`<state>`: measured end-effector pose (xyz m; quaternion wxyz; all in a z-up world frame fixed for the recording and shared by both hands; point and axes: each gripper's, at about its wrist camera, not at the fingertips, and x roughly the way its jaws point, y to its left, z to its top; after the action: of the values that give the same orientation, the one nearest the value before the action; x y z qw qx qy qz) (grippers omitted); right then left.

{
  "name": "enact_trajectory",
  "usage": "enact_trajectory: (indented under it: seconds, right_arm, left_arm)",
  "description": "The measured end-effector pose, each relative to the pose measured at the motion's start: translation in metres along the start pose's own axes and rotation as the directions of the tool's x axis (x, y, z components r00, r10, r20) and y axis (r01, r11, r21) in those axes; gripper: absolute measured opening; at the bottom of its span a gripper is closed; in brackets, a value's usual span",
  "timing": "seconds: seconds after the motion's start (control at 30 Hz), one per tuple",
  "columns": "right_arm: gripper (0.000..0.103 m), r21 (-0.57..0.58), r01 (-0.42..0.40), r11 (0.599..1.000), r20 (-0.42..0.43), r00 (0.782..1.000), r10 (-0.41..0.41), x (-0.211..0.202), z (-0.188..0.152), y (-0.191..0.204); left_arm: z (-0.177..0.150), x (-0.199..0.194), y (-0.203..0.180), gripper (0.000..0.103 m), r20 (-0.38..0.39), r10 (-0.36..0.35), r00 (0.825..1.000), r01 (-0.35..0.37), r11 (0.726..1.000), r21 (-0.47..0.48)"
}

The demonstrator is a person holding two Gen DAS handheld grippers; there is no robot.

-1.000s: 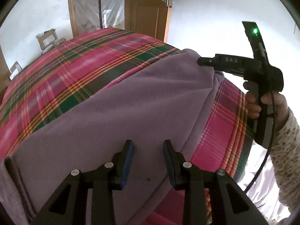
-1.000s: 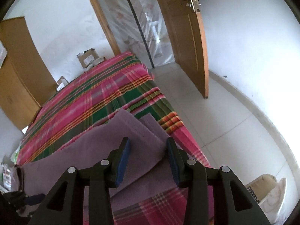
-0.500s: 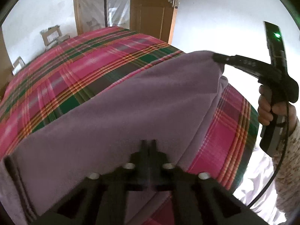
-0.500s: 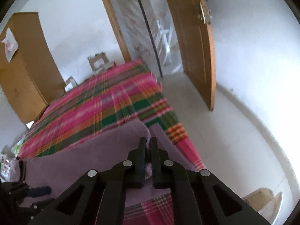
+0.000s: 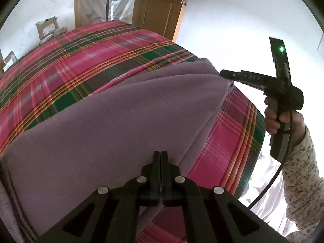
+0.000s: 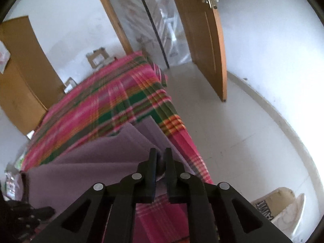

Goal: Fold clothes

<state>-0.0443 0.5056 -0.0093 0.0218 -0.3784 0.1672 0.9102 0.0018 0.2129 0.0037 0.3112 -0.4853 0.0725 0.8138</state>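
A purple garment (image 5: 121, 121) lies spread over the near part of a bed with a pink and green plaid cover (image 5: 81, 60). My left gripper (image 5: 160, 154) is shut on the garment's near edge, its jaws pressed flat together. At the right, my right gripper (image 5: 224, 74) pinches the garment's far corner and holds it slightly raised. In the right wrist view the jaws of the right gripper (image 6: 161, 151) are opening a little, with bunched purple garment (image 6: 91, 158) still pressed between them. A person's hand (image 5: 273, 119) holds that gripper's handle.
The bed's right edge drops to a pale tiled floor (image 6: 232, 131). An open wooden door (image 6: 202, 40) stands beyond the bed's far end, a wooden wardrobe (image 6: 20, 70) at the left. Cardboard boxes (image 5: 47, 28) sit by the far wall, another box (image 6: 273, 204) on the floor.
Both grippers went from open to shut on the purple garment. The right gripper's jaws have since parted slightly, and the corner it holds has lifted off the bed.
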Motion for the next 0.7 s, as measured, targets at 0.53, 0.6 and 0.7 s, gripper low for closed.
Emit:
enact_trajectory:
  seconds: [0.53,0.6,0.7]
  right_arm:
    - [0.027,-0.093,-0.162,0.982,-0.131,0.980,0.149,0.032,0.039,0.031]
    - [0.027,-0.109,-0.184,0.977,-0.159,0.973,0.166,0.033,0.042,0.033]
    - [0.021,-0.133,-0.208,0.969,-0.203,0.963,0.178,0.036,0.046,0.035]
  left_arm:
    - [0.007,0.004,0.007,0.001,-0.016,-0.034,0.999,0.034,0.999,-0.034]
    - [0.009,0.005,0.007,0.001,-0.016,-0.037,0.999,0.036,0.999,-0.038]
    - [0.011,0.007,0.009,0.001,-0.020,-0.044,0.999,0.043,0.998,-0.044]
